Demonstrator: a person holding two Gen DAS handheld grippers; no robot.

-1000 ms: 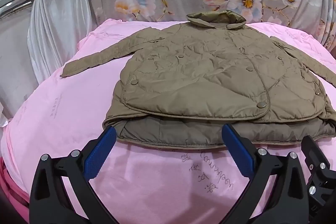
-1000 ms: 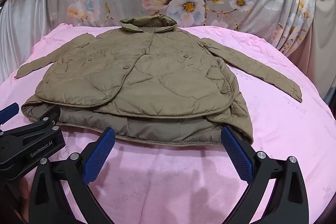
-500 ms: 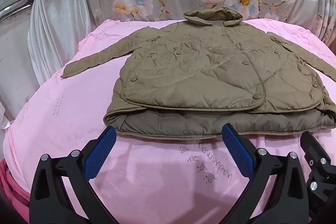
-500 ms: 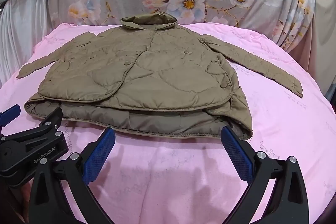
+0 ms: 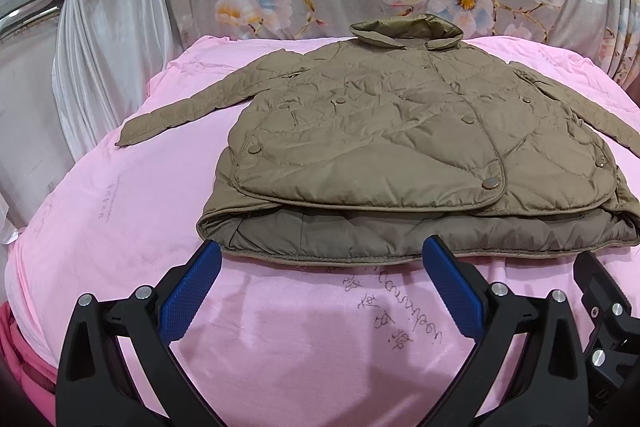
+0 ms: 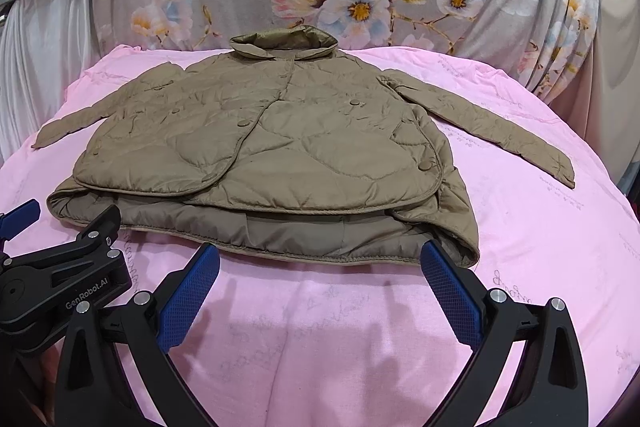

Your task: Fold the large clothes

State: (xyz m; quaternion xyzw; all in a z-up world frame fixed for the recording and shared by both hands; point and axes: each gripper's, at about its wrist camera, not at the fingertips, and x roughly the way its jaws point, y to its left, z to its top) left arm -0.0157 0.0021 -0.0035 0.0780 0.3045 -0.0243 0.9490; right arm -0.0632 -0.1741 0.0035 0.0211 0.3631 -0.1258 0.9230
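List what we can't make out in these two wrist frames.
- Jacket right sleeve end: left wrist view, cut off by the fisheye edge.
- Jacket back and lining: both views, covered by its own front panels.
- Handwriting on the pink sheet: too faint to read.
- Person's hands: out of frame in both views.
- Left gripper and right gripper: open, empty.

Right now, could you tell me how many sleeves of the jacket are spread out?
2: left sleeve stretches toward the left edge, right sleeve toward the right. None hidden.

Both wrist cameras sit low, near the jacket's (image 5: 400, 147) hem, facing its collar; left view offset leftward; both share the jacket.
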